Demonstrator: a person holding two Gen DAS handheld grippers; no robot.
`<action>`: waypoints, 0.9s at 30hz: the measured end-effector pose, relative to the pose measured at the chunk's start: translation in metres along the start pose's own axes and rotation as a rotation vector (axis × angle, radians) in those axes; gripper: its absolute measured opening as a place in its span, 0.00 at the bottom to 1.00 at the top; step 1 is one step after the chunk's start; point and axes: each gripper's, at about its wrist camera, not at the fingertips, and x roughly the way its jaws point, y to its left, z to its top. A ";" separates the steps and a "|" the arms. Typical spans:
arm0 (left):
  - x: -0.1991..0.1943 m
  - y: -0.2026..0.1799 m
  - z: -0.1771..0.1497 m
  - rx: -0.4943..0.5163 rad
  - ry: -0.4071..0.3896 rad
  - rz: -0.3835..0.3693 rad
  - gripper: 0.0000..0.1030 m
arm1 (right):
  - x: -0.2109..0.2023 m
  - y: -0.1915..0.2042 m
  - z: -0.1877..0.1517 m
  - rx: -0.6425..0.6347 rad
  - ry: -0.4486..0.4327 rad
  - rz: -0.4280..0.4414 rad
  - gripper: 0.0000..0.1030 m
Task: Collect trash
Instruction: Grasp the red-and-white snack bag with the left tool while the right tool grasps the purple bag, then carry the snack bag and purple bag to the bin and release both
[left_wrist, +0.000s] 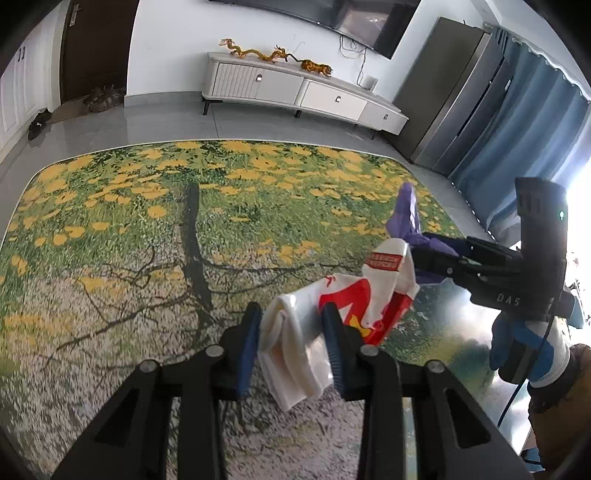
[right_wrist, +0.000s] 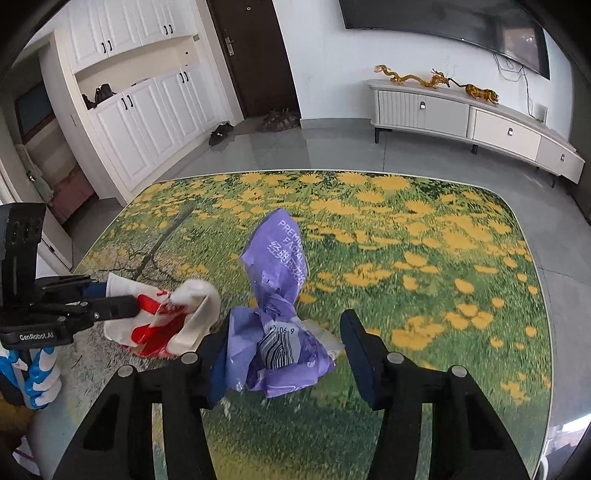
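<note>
left gripper (left_wrist: 291, 332): jaws clenched on a white and red plastic bag (left_wrist: 332, 314), held up off the tabletop (left_wrist: 110, 258), probably so its mouth can take more trash. red printing on the bag is too crumpled to read. "genrobot.ai" is printed on this gripper's body in the right wrist view.

right gripper (right_wrist: 284, 343): jaws spread wide; a crumpled purple wrapper (right_wrist: 277, 314) leans against the left finger, well apart from the right one, so it looks released or only loosely caught rather than pinched. whether it rests on the tabletop or hangs from that finger cannot be told. it sits just beside the bag, likely meant to go into it. legible on the wrapper: "premium", "facial", a barcode, some chinese characters too distorted to read. "das" is printed on this gripper's body in the left wrist view.

tabletop: glossy, printed with yellow flowers, grass and a bare tree.

farther: grey tiled floor (right_wrist: 332, 144), low white cabinet (right_wrist: 480, 122) carrying golden dragon figures (right_wrist: 417, 79), wall television (right_wrist: 461, 29), dark door (right_wrist: 255, 55).
</note>
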 end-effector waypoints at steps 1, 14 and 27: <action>-0.003 -0.001 -0.002 -0.002 -0.005 -0.001 0.26 | -0.003 0.001 -0.003 0.002 -0.001 -0.001 0.48; -0.071 -0.025 -0.037 -0.084 -0.078 0.001 0.17 | -0.076 0.026 -0.044 0.009 -0.038 0.020 0.17; -0.131 -0.074 -0.045 -0.093 -0.171 -0.047 0.17 | -0.190 -0.002 -0.095 0.098 -0.195 -0.018 0.16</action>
